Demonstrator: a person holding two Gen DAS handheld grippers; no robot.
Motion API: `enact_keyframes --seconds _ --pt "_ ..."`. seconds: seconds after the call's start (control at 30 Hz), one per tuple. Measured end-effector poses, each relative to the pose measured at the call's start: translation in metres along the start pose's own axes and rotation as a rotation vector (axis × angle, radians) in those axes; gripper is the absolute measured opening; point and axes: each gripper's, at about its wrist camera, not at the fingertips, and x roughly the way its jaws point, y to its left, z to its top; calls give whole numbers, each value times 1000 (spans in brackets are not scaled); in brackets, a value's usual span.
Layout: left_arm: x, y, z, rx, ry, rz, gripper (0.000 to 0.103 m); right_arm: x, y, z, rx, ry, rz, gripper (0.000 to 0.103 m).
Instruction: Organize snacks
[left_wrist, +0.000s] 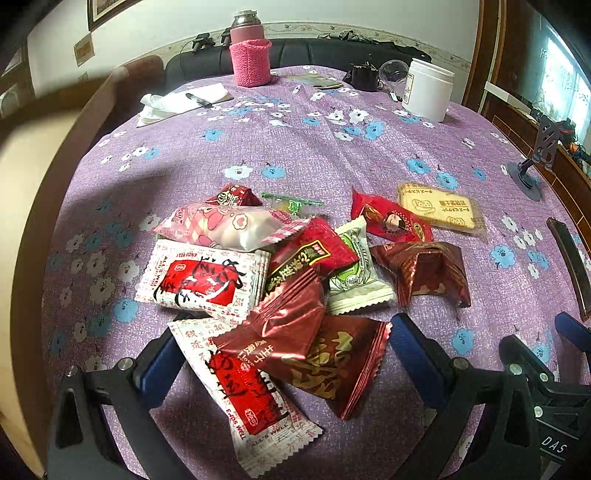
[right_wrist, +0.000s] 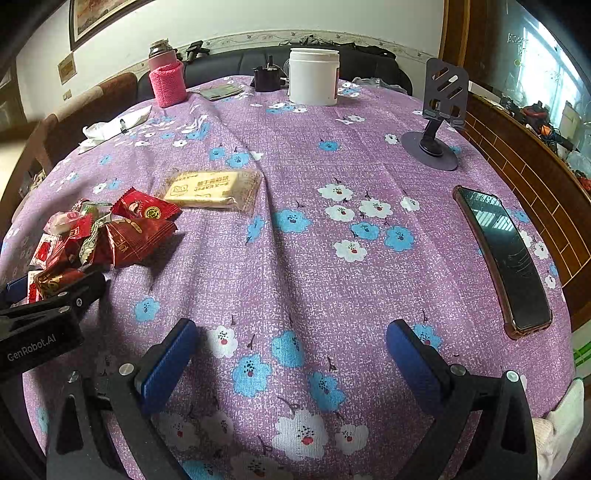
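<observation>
A pile of wrapped snacks (left_wrist: 280, 266) lies on the purple flowered tablecloth (left_wrist: 314, 155). It holds red-and-white packets (left_wrist: 203, 280), dark red foil packets (left_wrist: 332, 354), a pink pack (left_wrist: 229, 225) and a green-white pack (left_wrist: 354, 273). A yellow cracker pack (left_wrist: 439, 210) lies apart at the right; it also shows in the right wrist view (right_wrist: 210, 188). My left gripper (left_wrist: 284, 354) is open, its jaws straddling the near packets. My right gripper (right_wrist: 288, 354) is open and empty over bare cloth, to the right of the pile (right_wrist: 96, 236).
A phone (right_wrist: 506, 258) lies at the right edge. A phone stand (right_wrist: 436, 122), a white jar (right_wrist: 314, 77), a pink-sleeved flask (right_wrist: 166, 77), a black cup (right_wrist: 266, 79) and tissues with a marker (left_wrist: 177, 103) stand at the back. A sofa is beyond the table.
</observation>
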Motion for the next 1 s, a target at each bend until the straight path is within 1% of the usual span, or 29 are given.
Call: enact_keyframes --seconds 1.0 --pt "0 1 -2 -1 -1 1 103 0 0 -1 0 0 0 102"
